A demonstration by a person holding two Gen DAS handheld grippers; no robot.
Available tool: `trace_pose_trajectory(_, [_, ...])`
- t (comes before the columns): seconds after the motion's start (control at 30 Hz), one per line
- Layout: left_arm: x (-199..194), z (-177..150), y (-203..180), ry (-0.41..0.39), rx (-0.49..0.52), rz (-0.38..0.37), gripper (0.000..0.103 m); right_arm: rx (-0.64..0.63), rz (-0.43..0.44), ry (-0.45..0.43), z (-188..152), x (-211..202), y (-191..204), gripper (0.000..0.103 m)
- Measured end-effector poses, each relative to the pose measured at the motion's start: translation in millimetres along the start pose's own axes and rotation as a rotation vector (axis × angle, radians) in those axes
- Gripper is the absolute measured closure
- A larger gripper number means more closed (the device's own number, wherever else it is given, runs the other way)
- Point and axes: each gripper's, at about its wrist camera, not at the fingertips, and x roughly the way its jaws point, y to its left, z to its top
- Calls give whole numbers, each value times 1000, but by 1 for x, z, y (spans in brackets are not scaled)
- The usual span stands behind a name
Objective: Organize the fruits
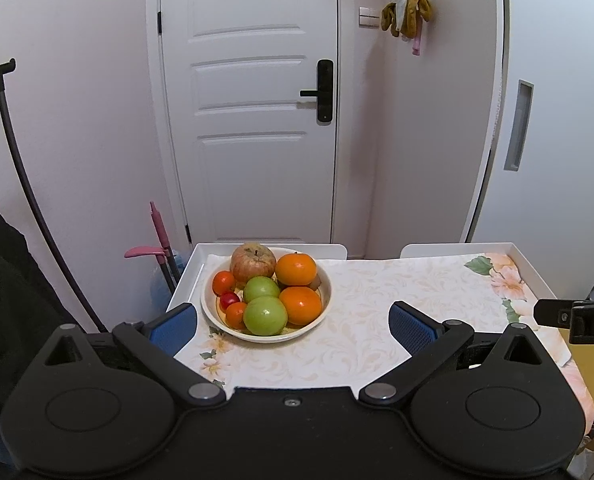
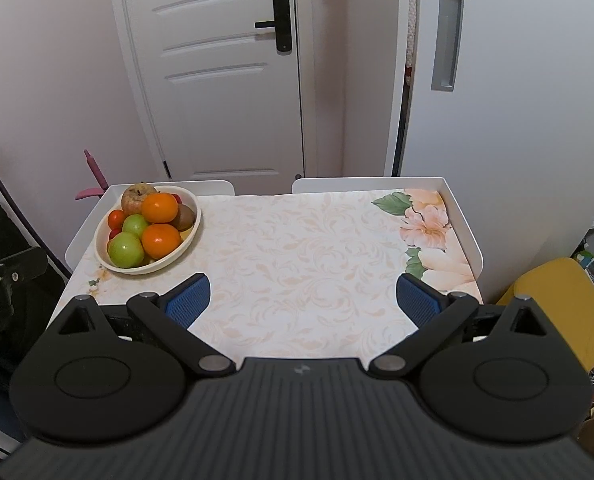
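Both grippers are just hanging out over the near edge of the table, jaws spread wide with nothing between them. The left gripper (image 1: 293, 322) has its blue pads (image 1: 175, 326) flared apart, and the cream bowl (image 1: 213, 312) of fruit sits right ahead of it, a bit left of center, near the table's far left corner. The right gripper (image 2: 303, 300) is the same deal, blue pads (image 2: 417, 300) far apart over bare tablecloth, with the bowl (image 2: 109, 262) off to its front left.

All the fruit is piled in that bowl: a reddish apple (image 1: 253, 262) at the back, two oranges (image 1: 296, 269) on the right side, one behind the other, and two green apples (image 1: 265, 315) in the middle and front. On the left edge there are a couple of small orange tomatoes (image 1: 223, 282) and a little red one (image 1: 229, 300) tucked between them. The right wrist view also shows a brown kiwi (image 2: 185, 216) behind the oranges.

The table (image 1: 517, 252) has a white raised rim and a floral tablecloth (image 2: 297, 248) with big pink flowers along the right side. Behind it there's a white door (image 1: 253, 120) with a black handle (image 1: 319, 92), and a yellow chair (image 2: 557, 304) sits off the table's right.
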Motion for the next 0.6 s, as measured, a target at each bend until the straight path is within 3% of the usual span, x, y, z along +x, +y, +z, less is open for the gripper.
trace_pose_trajectory(0.6, [5, 1, 2, 18, -11, -7, 0, 11, -2, 8, 3, 6, 0, 0])
